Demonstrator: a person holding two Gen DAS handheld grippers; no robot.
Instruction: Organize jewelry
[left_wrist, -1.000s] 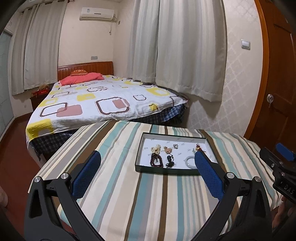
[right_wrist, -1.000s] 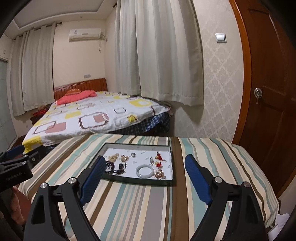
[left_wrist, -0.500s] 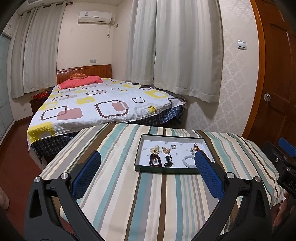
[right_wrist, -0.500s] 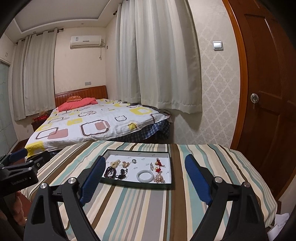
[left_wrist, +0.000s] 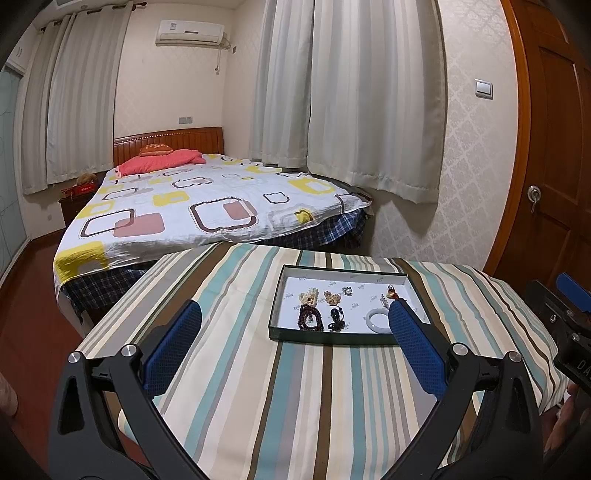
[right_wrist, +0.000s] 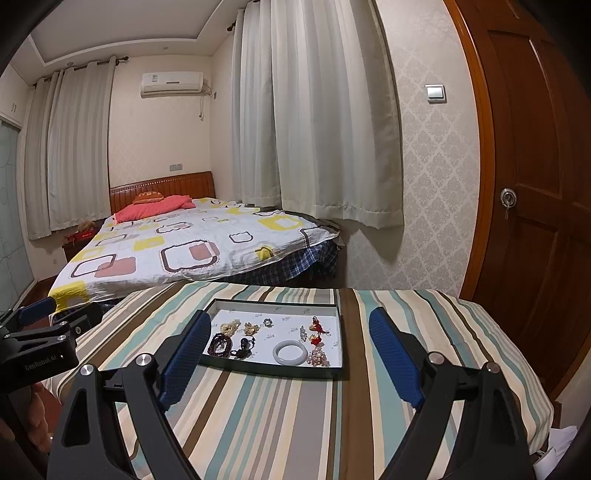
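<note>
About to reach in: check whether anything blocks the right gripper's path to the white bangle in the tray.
Nothing visible does. The right gripper is open and empty, with bare striped cloth before the tray; only its low near wall precedes the white bangle.

Domestic bedroom: made bed (left_wrist: 207, 206) at 11 o'clock, curtains (left_wrist: 369, 99) at 12, wall air conditioner (left_wrist: 190, 33) above, wooden door (right_wrist: 535, 184) at 2.
</note>
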